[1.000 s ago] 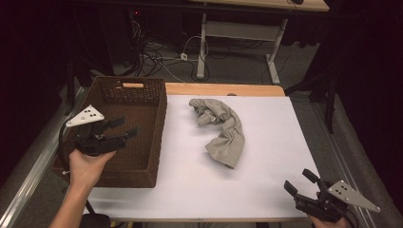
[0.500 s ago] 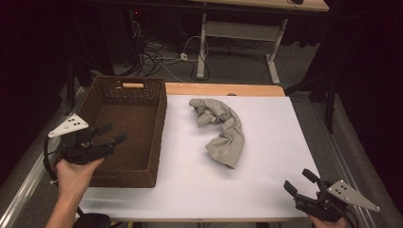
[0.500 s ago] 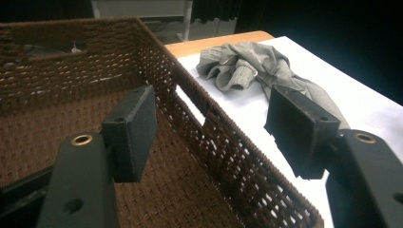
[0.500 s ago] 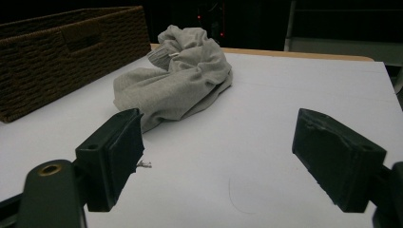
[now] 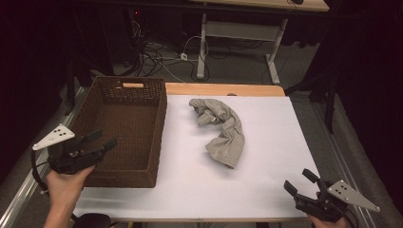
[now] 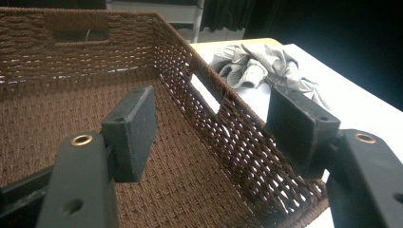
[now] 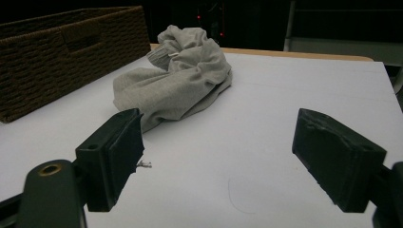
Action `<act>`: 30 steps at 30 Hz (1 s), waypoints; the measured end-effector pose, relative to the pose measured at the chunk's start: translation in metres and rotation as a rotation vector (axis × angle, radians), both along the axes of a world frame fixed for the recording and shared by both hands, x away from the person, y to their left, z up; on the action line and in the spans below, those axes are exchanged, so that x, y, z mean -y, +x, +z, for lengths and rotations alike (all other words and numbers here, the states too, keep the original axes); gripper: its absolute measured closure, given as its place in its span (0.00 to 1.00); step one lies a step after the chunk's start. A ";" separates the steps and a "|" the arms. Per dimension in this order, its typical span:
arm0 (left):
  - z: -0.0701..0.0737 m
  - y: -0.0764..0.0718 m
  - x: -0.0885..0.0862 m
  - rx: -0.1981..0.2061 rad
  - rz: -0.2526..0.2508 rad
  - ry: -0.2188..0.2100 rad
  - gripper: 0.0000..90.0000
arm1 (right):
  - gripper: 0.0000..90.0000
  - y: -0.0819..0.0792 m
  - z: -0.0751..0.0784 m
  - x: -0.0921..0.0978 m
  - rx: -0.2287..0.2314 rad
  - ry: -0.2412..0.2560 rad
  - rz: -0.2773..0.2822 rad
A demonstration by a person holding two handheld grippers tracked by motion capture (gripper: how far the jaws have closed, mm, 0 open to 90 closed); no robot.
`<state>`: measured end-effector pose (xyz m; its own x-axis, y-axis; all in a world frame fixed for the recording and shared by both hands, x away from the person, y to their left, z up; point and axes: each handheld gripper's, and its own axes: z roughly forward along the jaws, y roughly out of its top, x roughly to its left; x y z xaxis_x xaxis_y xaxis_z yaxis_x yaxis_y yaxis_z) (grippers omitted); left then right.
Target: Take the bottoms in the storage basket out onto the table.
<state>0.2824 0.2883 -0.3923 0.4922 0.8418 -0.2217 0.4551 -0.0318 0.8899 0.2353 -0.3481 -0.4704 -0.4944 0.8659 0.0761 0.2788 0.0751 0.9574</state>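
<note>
Grey cloth (image 5: 222,131) bunched mid-table, right of brown basket (image 5: 157,137) — not in yet | left gripper (image 5: 102,141) wide apart over basket, empty | right gripper (image 5: 298,182) wide apart, near right — empty

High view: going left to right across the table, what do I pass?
left gripper → wicker basket → grey cloth → right gripper
</note>
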 end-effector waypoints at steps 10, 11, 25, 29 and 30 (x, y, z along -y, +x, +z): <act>-0.014 -0.008 -0.005 0.003 0.023 -0.004 0.35 | 0.20 0.000 0.000 0.000 0.002 -0.002 0.001; -0.014 -0.009 -0.005 0.005 0.026 -0.004 0.35 | 0.20 0.000 0.000 0.000 0.003 -0.002 0.001; -0.031 -0.020 -0.007 0.015 0.045 -0.026 0.34 | 0.20 -0.001 0.000 0.000 0.004 -0.002 0.001; -0.033 -0.023 -0.007 0.024 0.053 -0.023 0.33 | 0.20 -0.001 0.000 0.000 0.005 -0.002 0.001; -0.034 -0.024 -0.007 0.027 0.055 -0.022 0.33 | 0.20 -0.001 0.000 0.000 0.004 -0.002 0.002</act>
<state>0.2588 0.2956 -0.4265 0.4516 0.8626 -0.2279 0.4318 0.0122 0.9019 0.2345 -0.3479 -0.4702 -0.4963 0.8652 0.0719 0.2746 0.0779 0.9584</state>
